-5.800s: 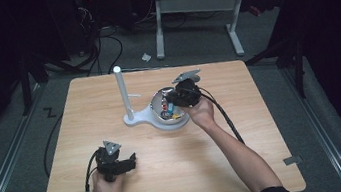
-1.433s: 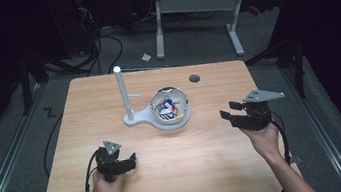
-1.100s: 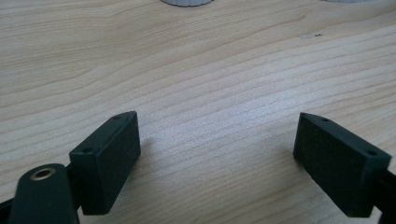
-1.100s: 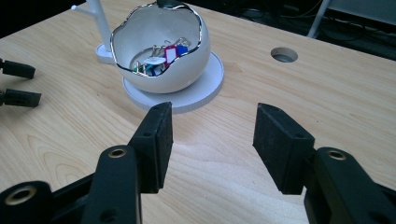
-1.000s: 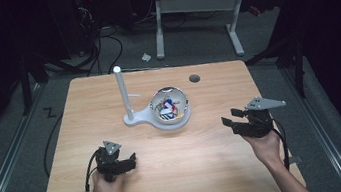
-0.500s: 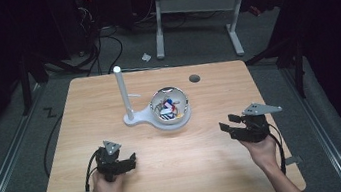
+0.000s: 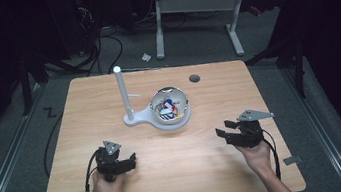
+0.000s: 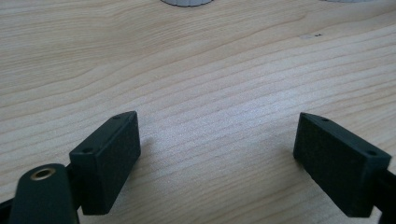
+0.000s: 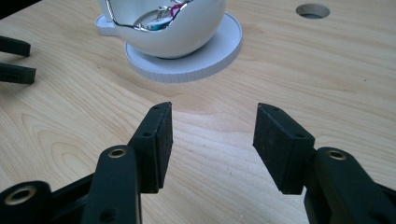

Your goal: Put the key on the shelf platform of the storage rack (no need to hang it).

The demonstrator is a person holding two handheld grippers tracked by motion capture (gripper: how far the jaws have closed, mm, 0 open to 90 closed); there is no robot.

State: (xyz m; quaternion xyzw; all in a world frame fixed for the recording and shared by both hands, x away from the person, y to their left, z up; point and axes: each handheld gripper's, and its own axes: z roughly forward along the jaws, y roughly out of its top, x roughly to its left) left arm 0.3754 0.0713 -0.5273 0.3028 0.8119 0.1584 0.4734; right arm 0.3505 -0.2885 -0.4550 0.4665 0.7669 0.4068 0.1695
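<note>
In the lower left of the high view, the left gripper (image 7: 126,163) rests low over the wooden surface (image 7: 219,170), jaws spread wide with nothing between them. Near the centre stands the white bowl (image 7: 170,107) of small colourful items on its round base, a white post (image 7: 122,92) just left of it. At the lower right, the right gripper (image 7: 223,134) points toward the bowl, well apart from it, jaws open and empty.

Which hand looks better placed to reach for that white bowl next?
The right, probably. The right gripper has open, empty jaws pointing toward the white bowl, which sits straight ahead in its view. The left gripper is also open, but it points across the table.
</note>
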